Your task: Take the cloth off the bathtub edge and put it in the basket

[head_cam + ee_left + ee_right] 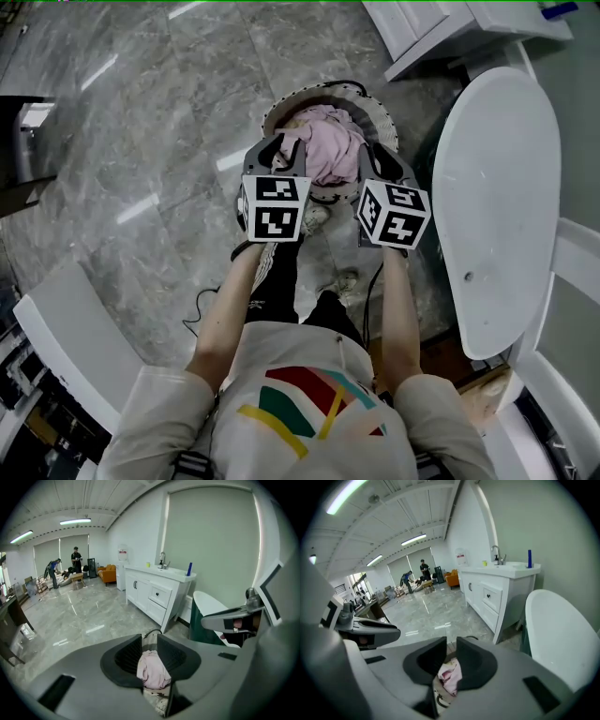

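With the left gripper point(149, 649) and right gripper point(451, 660) each pinching the pink cloth point(323, 150), heaped within the basket point(319, 91) rim, a fold snagged on a pad at release could be dragged back over that rim.

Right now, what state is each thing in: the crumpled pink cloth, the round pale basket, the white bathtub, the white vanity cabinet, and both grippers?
pink cloth: bunched up in the basket, off the bathtub.
round pale basket: upright on the floor, holding the cloth.
left gripper: closed on the cloth.
right gripper: closed on the cloth.
white bathtub: visible rim bare.
white vanity cabinet: doors and drawers shut.
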Demonstrator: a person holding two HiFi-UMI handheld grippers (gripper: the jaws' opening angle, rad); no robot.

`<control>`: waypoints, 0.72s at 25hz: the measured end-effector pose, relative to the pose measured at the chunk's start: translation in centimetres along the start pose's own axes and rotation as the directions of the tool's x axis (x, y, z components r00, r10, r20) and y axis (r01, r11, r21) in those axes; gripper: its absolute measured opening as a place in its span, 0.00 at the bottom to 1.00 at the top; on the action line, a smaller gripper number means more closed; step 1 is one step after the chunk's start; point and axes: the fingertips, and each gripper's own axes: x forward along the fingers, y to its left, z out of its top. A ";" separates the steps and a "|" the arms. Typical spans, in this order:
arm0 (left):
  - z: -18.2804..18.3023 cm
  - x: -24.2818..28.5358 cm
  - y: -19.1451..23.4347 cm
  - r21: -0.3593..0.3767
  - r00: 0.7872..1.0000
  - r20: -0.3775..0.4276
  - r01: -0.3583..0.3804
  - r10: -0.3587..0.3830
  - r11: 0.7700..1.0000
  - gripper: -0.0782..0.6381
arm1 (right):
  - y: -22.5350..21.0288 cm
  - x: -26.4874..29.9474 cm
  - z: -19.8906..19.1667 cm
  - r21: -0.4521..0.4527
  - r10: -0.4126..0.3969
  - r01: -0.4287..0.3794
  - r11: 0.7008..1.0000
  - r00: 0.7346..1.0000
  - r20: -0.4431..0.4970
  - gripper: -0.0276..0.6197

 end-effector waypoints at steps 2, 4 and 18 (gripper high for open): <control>2.8 -1.8 -0.1 0.017 0.998 0.056 -0.008 0.007 1.000 0.21 | 0.5 -2.1 3.5 -0.001 0.011 -0.011 1.000 0.996 0.089 0.10; 6.1 -3.9 -0.3 0.028 0.991 0.130 -0.026 0.022 0.999 0.16 | 1.0 -4.6 7.5 -0.016 0.023 -0.020 1.000 0.982 0.189 0.07; 22.0 -28.6 -8.4 0.060 0.775 0.632 -0.089 0.031 0.994 0.13 | 7.5 -32.4 22.1 -0.208 0.124 0.036 0.978 0.696 0.707 0.06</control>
